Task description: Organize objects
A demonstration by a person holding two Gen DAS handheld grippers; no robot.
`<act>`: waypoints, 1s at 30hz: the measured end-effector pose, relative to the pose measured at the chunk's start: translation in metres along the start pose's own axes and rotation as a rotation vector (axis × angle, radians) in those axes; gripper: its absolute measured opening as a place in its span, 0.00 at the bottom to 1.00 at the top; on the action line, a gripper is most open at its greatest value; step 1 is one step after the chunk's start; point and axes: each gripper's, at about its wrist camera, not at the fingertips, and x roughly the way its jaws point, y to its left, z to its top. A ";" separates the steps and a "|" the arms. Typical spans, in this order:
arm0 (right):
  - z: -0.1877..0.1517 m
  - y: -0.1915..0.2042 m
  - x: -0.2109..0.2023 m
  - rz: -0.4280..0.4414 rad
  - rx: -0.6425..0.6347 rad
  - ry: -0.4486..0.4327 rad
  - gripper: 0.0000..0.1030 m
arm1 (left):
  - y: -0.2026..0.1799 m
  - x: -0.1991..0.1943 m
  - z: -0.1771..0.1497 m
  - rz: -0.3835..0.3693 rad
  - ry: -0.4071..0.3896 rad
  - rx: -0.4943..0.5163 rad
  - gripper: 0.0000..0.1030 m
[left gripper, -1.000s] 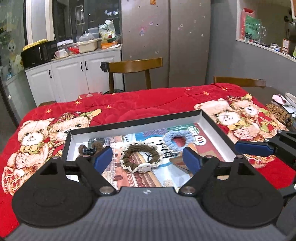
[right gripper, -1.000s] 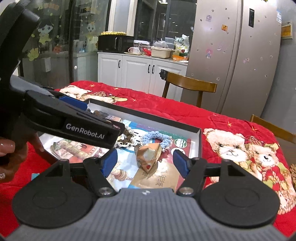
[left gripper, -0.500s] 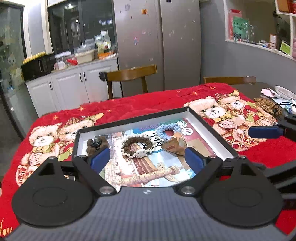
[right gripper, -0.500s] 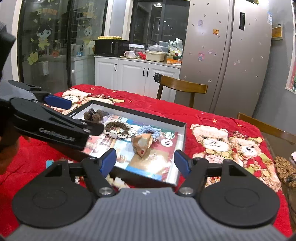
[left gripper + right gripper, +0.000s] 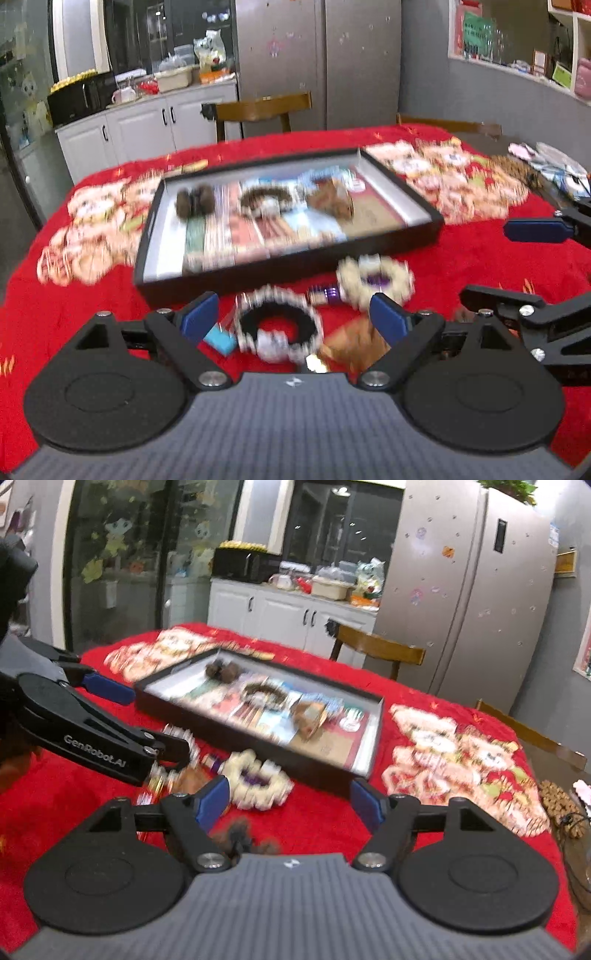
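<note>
A black tray [image 5: 280,267] [image 5: 255,734] on the red bear blanket holds a dark brown hair clip [image 5: 194,199], a brown scrunchie [image 5: 264,197], a tan piece [image 5: 332,203] and a blue scrunchie behind it. In front of the tray lie a black-and-white scrunchie [image 5: 279,326], a cream-and-purple scrunchie [image 5: 375,280] [image 5: 256,779], a blue item [image 5: 220,339] and a brown item [image 5: 354,343]. My left gripper [image 5: 293,317] is open and empty above the black-and-white scrunchie. My right gripper [image 5: 290,803] is open and empty; a dark furry thing [image 5: 238,836] lies under it.
Wooden chairs [image 5: 262,110] stand at the table's far side before white cabinets and a steel fridge [image 5: 461,590]. A woven brown item [image 5: 557,805] and small clutter [image 5: 554,166] lie at the table's right edge. Both views are motion-blurred.
Both grippers have pulled back from over the tray toward the near side of the table. The loose scrunchies in front of the tray have come into view.
</note>
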 end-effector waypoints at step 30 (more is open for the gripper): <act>-0.043 0.016 0.032 0.123 -0.081 0.056 0.72 | 0.004 0.015 -0.048 -0.074 0.101 -0.055 0.44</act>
